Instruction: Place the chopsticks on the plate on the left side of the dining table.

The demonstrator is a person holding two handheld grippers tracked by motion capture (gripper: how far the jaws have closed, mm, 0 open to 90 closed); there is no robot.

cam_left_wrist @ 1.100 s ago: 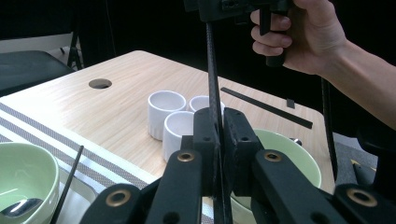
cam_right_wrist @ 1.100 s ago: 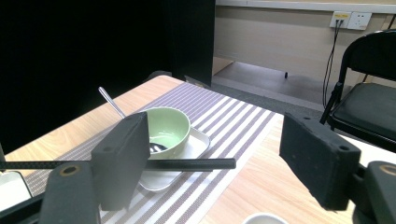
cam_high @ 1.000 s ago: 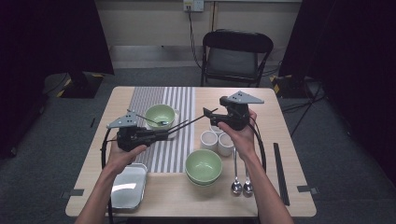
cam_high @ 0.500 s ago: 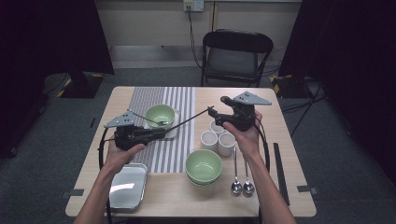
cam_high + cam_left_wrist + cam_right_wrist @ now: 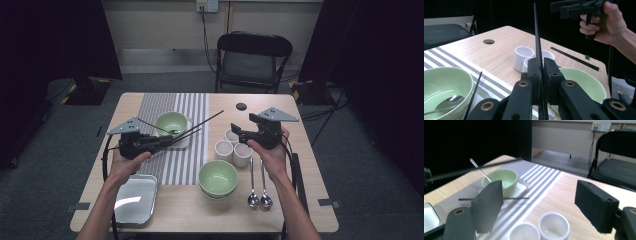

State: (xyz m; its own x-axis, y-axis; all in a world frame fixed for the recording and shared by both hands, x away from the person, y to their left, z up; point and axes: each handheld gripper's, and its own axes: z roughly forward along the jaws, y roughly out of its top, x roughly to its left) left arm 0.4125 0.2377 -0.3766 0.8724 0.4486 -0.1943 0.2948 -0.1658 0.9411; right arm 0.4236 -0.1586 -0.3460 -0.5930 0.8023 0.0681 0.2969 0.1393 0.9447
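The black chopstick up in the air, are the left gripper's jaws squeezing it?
Touching. In the left gripper view the left gripper has its jaws shut on the black chopstick, with no gap either side. The high view shows the stick sticking out from it.

High view: fixed, above the person's side, looks forward and down over the whole table (image 5: 300,107), far off, chair (image 5: 252,60) behind. Left gripper view: low, close, looks along its jaws across the table toward the white cups (image 5: 524,56) and the right gripper (image 5: 574,7). Right gripper view: low, close, looks over the cups (image 5: 554,225) toward the striped mat (image 5: 541,181) and small green bowl (image 5: 500,181). All three share cups, mat and that bowl.
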